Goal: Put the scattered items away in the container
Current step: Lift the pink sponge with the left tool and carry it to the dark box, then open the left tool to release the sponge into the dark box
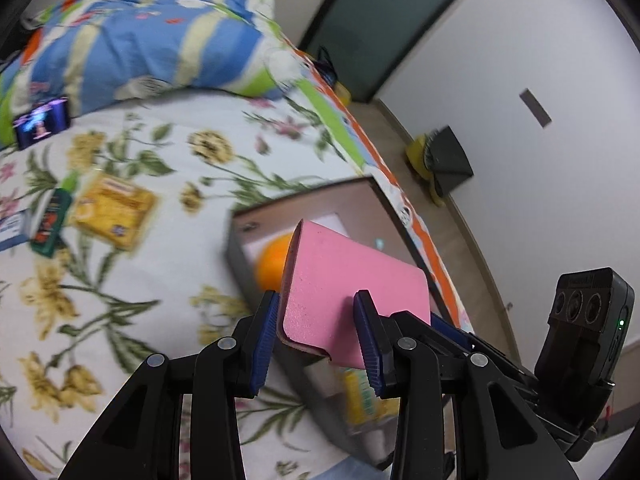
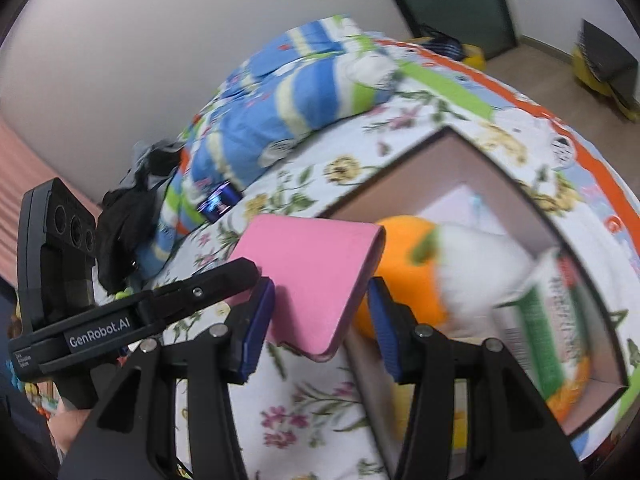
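Note:
A pink wallet-like case (image 1: pixel 352 288) is held between the blue pads of both grippers over the near left rim of a grey box (image 1: pixel 240 256) on the floral bedsheet. My left gripper (image 1: pixel 318 336) is shut on its near end. My right gripper (image 2: pixel 320 320) brackets its other corner (image 2: pixel 312 276); whether its pads touch the case is unclear. The box (image 2: pixel 496 172) holds an orange and white plush toy (image 2: pixel 404 264) and a green-and-white packet (image 2: pixel 548 320). On the sheet to the left lie a yellow packet (image 1: pixel 114 210), a dark green tube (image 1: pixel 52 216) and a blue-white box (image 1: pixel 12 228).
A rolled blue striped quilt (image 1: pixel 152 36) lies at the head of the bed, with a small dark purple box (image 1: pixel 42 122) beside it. Black clothing (image 2: pixel 132 200) lies by the wall. The bed edge with orange trim (image 1: pixel 404 200) drops to a wooden floor with a dustpan (image 1: pixel 444 160).

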Motion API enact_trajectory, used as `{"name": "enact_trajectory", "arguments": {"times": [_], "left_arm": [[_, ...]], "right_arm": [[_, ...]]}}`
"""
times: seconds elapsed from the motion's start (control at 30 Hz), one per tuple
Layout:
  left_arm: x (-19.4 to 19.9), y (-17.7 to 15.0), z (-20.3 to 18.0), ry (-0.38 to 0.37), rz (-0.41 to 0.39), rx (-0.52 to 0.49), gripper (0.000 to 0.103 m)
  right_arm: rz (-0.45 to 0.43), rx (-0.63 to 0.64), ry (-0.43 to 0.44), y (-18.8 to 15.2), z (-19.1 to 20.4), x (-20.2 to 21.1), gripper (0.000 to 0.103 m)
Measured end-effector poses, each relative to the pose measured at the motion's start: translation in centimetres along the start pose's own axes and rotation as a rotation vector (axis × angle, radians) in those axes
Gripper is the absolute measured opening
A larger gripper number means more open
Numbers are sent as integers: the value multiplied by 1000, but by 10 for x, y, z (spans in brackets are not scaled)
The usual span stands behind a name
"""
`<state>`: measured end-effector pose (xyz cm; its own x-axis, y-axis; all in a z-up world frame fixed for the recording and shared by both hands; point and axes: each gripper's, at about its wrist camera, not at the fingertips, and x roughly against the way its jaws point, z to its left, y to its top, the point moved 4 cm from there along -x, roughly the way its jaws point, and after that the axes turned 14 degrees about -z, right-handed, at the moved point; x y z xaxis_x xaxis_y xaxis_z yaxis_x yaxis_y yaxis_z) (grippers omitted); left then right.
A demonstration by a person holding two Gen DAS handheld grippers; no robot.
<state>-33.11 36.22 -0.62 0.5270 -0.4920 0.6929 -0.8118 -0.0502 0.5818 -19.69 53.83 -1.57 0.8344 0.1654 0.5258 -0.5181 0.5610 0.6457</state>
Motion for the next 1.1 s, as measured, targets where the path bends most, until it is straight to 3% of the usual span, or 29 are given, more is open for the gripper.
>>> {"name": "enact_trajectory", "arguments": {"times": [0.27,0.5,0.67,0.73,0.8,0.83,0.9,0.93,0.97,1.1], "left_arm": [[-58,6,-32,3,32,5,38],[-95,22,-25,4,26,70,38],[-114,27,-17,-34,39,135,39],[-119,28,-11,-27,37,160,39],[-122,26,-5,-20,54,187,39],[-123,25,-2,-16,61,197,40],[-122,22,1,-9,70,196,53],[-121,21,2,-5,70,189,65],[-117,20,3,-4,62,184,69],[-99,20,12,-21,41,209,69]], "right_arm": [[-22,-47,-47,27,-56,-15,49],[-32,-60,-68,46,-76,-46,49],[-65,-68,-88,55,-84,-58,51],[-53,-73,-76,55,-86,-64,54],[-50,-72,-66,55,-85,-67,70],[-63,-55,-74,55,-83,-66,72],[-88,-28,-99,55,-79,-62,80],[-98,-19,-107,55,-77,-59,83],[-105,-12,-109,55,-74,-57,85],[-95,13,-89,48,-57,-50,85]]}}
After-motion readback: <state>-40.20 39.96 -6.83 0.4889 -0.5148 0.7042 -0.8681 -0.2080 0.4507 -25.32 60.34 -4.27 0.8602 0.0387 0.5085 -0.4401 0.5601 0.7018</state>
